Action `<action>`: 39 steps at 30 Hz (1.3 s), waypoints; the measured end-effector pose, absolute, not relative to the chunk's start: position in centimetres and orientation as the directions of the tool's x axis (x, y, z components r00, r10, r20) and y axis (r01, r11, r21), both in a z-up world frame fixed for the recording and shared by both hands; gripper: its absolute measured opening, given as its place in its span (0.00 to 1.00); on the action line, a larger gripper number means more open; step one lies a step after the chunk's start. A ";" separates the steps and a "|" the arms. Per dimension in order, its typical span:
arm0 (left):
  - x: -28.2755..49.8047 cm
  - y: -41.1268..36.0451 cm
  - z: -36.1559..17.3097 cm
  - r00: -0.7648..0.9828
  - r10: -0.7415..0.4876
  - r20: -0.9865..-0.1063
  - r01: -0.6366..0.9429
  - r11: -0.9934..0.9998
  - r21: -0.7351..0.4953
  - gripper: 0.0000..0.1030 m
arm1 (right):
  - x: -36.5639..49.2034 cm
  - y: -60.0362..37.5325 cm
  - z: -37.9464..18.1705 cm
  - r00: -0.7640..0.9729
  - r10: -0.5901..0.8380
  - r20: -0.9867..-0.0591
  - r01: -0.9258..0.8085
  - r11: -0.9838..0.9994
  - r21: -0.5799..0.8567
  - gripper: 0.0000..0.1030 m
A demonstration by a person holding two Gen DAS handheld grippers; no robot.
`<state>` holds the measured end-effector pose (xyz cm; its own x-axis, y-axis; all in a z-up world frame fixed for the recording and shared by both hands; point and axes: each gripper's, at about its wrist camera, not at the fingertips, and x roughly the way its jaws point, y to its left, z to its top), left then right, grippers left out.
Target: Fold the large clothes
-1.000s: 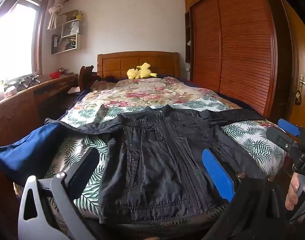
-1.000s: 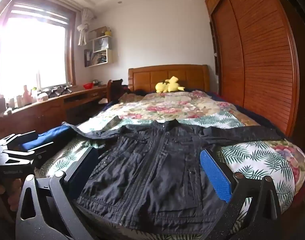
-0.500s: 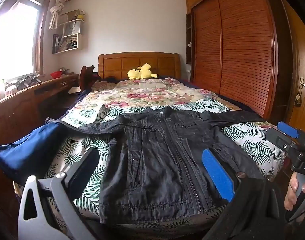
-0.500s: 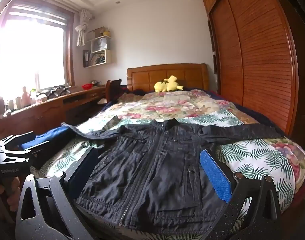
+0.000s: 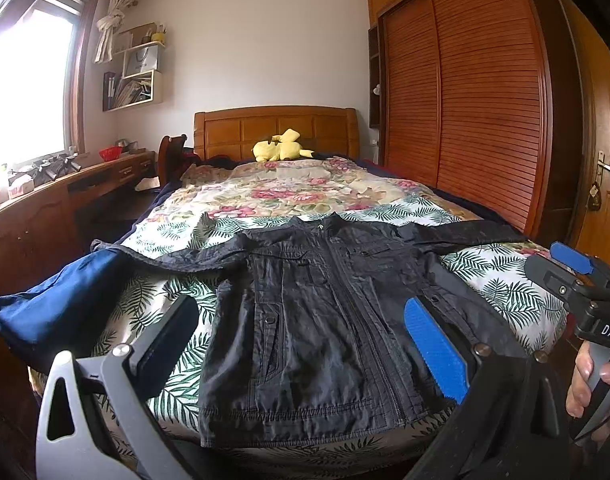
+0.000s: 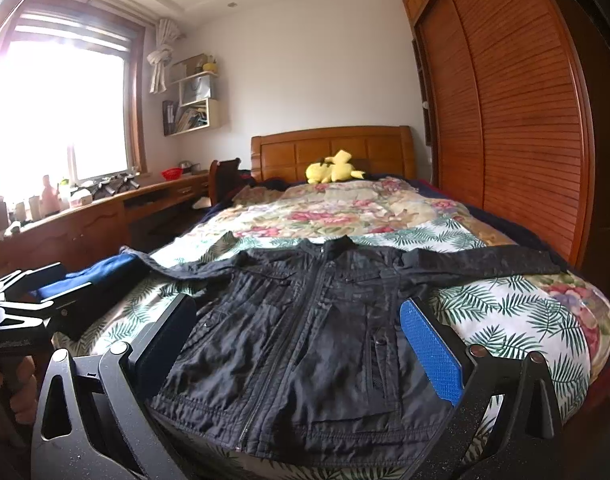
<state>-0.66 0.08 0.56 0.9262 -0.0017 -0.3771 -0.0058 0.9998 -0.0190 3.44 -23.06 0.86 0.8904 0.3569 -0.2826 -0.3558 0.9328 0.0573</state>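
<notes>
A black zip jacket (image 5: 325, 320) lies flat, front up, at the foot of the bed, sleeves spread left and right, collar away from me; it also shows in the right wrist view (image 6: 313, 328). My left gripper (image 5: 301, 340) is open and empty, held above the jacket's hem. My right gripper (image 6: 297, 340) is open and empty, likewise above the hem. The right gripper also appears at the right edge of the left wrist view (image 5: 577, 276), and the left gripper at the left edge of the right wrist view (image 6: 25, 296).
The bed (image 5: 289, 196) has a floral and palm-leaf cover. A blue cloth (image 5: 61, 300) hangs at its left corner. A yellow plush toy (image 5: 281, 150) sits by the headboard. A wooden desk (image 5: 45, 200) runs along the left; a wardrobe (image 5: 465, 112) stands on the right.
Both cameras have tilted slightly upward and drifted a little; the jacket sits a bit lower in view. The jacket has not moved and both grippers stay open.
</notes>
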 end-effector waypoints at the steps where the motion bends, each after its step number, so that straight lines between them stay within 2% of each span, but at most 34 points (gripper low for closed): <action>1: -0.7 0.0 0.6 0.926 -0.002 -0.376 -0.006 1.000 -0.018 1.00 | 3.5 -23.1 0.8 0.891 0.356 -0.283 -0.355 0.933 0.057 1.00; 39: -1.6 0.0 1.3 0.934 0.003 -0.356 -0.011 1.000 -0.020 1.00 | 3.6 -23.3 1.0 0.890 0.358 -0.281 -0.356 0.933 0.060 1.00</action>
<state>-1.59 -0.03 1.34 0.9345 0.0032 -0.3560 -0.0110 0.9997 -0.0197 3.56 -23.31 0.99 0.8903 0.3581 -0.2811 -0.3560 0.9325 0.0604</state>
